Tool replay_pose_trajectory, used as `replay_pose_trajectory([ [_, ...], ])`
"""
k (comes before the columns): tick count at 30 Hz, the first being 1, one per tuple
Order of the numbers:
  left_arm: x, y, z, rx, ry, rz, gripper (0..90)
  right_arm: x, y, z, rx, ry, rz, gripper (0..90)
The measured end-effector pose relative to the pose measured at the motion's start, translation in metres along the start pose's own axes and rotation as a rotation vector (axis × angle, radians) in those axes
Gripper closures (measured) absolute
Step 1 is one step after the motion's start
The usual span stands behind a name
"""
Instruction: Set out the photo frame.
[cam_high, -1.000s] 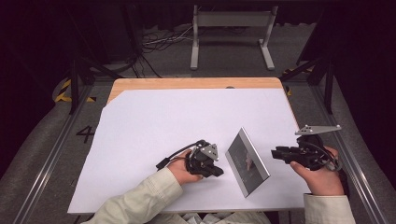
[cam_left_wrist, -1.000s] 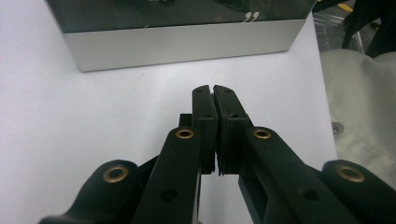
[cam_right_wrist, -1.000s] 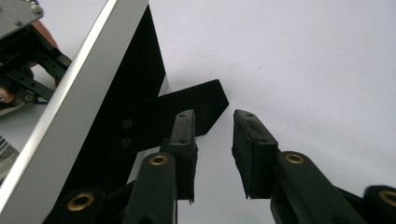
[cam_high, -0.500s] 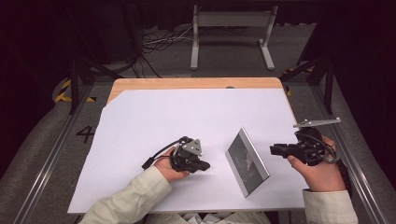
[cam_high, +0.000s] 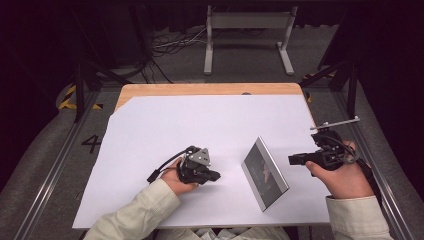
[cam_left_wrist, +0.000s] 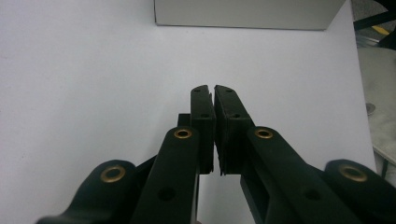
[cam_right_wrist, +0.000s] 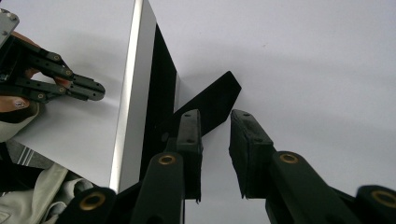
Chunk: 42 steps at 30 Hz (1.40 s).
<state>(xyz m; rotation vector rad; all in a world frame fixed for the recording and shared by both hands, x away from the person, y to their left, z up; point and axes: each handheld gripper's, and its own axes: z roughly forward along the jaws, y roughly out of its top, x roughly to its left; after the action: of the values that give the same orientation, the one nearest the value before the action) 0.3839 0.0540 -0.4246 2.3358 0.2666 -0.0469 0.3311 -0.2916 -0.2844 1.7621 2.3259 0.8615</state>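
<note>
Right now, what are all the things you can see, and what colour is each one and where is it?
Picture frame: one, silver edge with a dark front, standing on the white sheet between the two hands, propped by a black back stand.
White sheet: one, white, covering most of the table.
Table: one, light wood, its far edge showing past the sheet.
Metal stand: one, grey, on the floor beyond the table.
Cables: a bundle, dark and pale, on the floor at the back.
Left gripper: one, black, on the sheet left of the frame, fingers almost together, nothing between them.
Right gripper: one, black, right of the frame, fingers apart, empty.
Sleeves: two, pale.
</note>
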Motion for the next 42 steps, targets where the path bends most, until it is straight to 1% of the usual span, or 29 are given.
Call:
replay_pose_trajectory([
  [6, 0.000, 0.000, 0.000, -0.007, 0.006, 0.002, 86.8, 0.006, 0.006, -0.002, 0.037, -0.015, 0.009, 73.4],
  [10, 0.000, -0.001, 0.001, -0.008, 0.006, 0.001, 86.7, 0.010, 0.009, -0.003, 0.052, -0.024, 0.004, 72.9],
  [15, 0.000, -0.001, 0.001, -0.007, 0.005, 0.006, 86.3, 0.015, 0.012, -0.004, 0.075, -0.024, 0.011, 72.7],
  [20, 0.000, -0.001, 0.000, -0.007, 0.006, 0.004, 86.4, 0.024, 0.017, -0.005, 0.105, -0.036, 0.015, 72.7],
  [31, 0.002, -0.002, 0.000, -0.014, 0.010, -0.005, 86.6, 0.036, 0.025, -0.004, 0.131, -0.051, -0.013, 71.9],
  [36, 0.002, -0.002, 0.000, -0.010, 0.007, -0.002, 86.6, 0.039, 0.027, -0.003, 0.147, -0.055, -0.019, 71.9],
  [40, 0.002, -0.002, 0.000, -0.017, 0.007, -0.011, 86.6, 0.042, 0.029, -0.002, 0.161, -0.057, -0.025, 71.8],
  [42, 0.003, -0.003, -0.001, -0.012, 0.007, -0.009, 86.5, 0.044, 0.030, -0.001, 0.166, -0.055, -0.032, 71.6],
])
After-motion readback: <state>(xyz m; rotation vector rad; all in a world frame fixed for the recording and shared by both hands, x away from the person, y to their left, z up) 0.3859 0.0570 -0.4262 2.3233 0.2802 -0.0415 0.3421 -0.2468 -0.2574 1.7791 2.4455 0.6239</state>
